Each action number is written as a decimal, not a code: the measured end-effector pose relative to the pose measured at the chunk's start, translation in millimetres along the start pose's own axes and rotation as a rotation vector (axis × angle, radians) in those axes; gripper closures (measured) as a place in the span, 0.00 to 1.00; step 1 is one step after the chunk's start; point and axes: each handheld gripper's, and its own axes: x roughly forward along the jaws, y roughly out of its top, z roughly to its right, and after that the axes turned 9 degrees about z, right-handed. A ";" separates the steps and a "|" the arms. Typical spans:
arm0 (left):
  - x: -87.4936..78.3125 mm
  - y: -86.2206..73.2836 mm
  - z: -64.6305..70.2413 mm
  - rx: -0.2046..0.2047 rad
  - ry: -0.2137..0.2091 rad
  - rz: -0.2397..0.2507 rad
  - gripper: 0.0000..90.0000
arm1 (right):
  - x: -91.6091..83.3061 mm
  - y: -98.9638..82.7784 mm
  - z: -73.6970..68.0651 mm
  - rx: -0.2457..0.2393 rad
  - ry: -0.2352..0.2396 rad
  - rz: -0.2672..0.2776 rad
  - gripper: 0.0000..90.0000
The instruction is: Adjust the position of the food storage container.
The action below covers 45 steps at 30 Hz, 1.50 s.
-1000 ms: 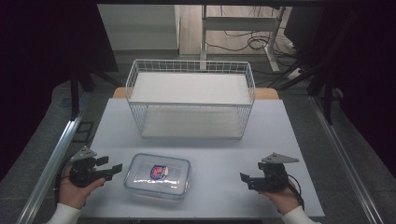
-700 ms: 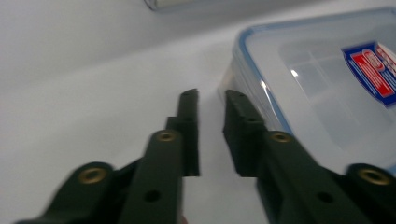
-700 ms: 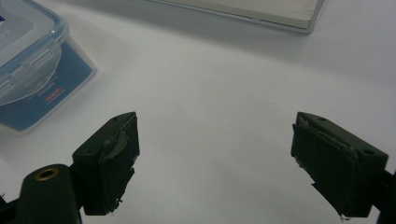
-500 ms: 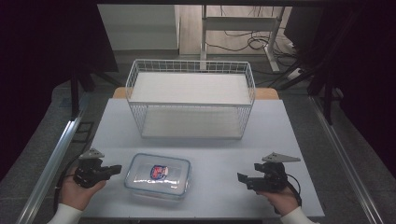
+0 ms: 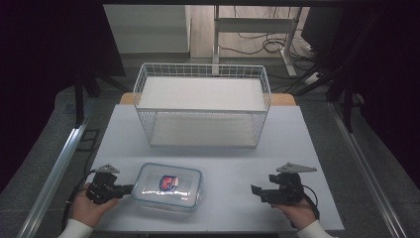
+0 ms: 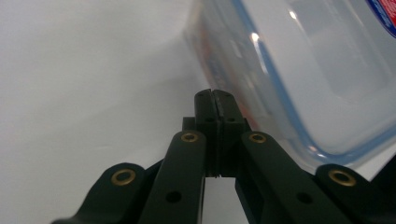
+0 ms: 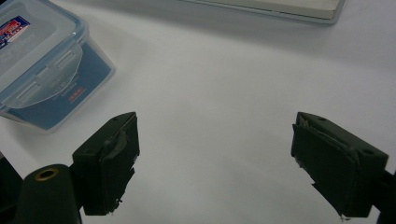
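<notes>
Clear lidded container (image 5: 168,184): left claw (image 5: 130,188) has closed in, jaws together, beside its edge, gripping nothing; right claw (image 5: 255,190) gapes empty.

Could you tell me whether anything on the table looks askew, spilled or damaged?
Nothing stands out. The lidded box sits flat and closed, the basket stands upright, and no spill shows. The left gripper is shut beside the box.

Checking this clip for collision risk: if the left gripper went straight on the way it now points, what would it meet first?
Most likely the clear plastic container: the left gripper, jaws shut, points at the container's near side wall. The tips look very close, though contact cannot be told.
</notes>
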 end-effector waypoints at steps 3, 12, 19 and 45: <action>2.9 -1.2 2.9 0.000 0.013 -0.019 1.00 | 0.4 0.1 -0.1 -0.004 0.000 -0.003 0.17; 10.0 -0.7 16.3 -0.011 0.014 -0.044 1.00 | 1.8 0.5 -1.6 -0.002 0.000 -0.012 0.17; 17.4 2.4 36.1 0.026 -0.007 -0.062 1.00 | 1.9 0.7 -2.0 -0.003 -0.001 -0.012 0.17; 36.0 26.0 52.7 0.082 -0.024 0.011 0.95 | 4.3 0.7 -3.7 -0.011 0.038 -0.007 0.16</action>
